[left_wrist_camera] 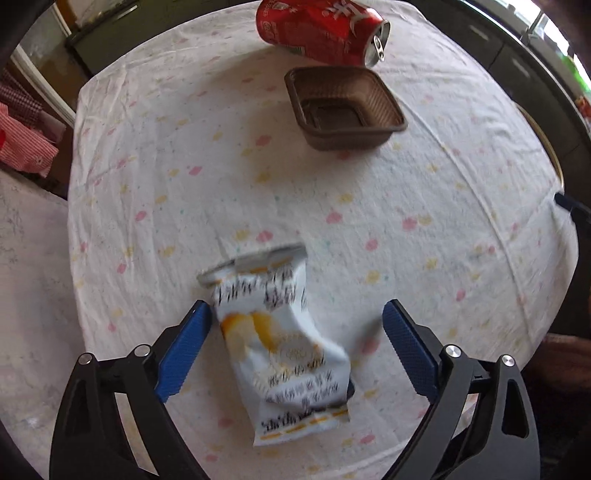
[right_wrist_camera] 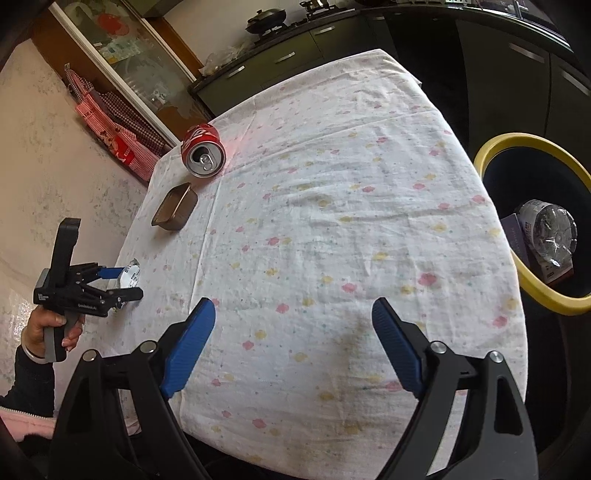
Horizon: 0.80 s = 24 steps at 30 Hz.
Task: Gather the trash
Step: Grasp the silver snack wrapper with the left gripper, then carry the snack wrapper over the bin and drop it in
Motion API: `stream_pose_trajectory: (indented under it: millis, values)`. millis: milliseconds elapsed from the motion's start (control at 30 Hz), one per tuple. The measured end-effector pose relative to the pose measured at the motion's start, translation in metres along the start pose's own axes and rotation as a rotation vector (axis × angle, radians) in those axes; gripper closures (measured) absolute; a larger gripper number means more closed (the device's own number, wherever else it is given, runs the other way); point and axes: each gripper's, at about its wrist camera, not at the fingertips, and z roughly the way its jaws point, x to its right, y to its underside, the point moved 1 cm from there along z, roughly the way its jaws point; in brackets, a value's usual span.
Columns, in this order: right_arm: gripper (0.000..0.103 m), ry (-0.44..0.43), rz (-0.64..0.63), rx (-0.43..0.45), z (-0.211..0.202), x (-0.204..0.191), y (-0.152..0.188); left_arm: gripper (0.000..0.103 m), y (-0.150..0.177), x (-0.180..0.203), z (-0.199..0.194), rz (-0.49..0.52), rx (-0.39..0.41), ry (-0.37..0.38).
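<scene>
Kitchen scene, tabletop under a white floral cloth. Left tool is wide apart, straddling a white-and-yellow snack wrapper; wrapper is motion-blurred, can't tell if it lies flat or is touched by the near pad. Its long axis runs roughly along the tool's forward line, torn silver end pointing away toward the brown plastic tray and the red cola can. Can is on its side, opening toward the right tool, which hangs apart and empty. Yellow-rimmed bin off the table's right edge already holds a bottle. Step looks like wrapper pickup: next needs jaws closed across its width, then carry to bin.
</scene>
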Motion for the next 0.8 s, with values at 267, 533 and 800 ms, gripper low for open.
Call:
stream_pose_trajectory:
  millis: [267,533,800]
  values:
    - [0.021,-0.013,0.013,0.001,0.003,0.003,0.001,0.045,0.011,-0.007,-0.014,-0.020,0.033,-0.001]
    - [0.021,-0.010,0.018,0.023,-0.004,0.008,0.001,0.062,0.018,0.020,-0.035,0.047,0.073,0.047]
    - [0.021,0.074,0.050,0.142,-0.047,0.034,-0.004,0.062,-0.017,0.116,-0.080,0.260,0.185,0.129]
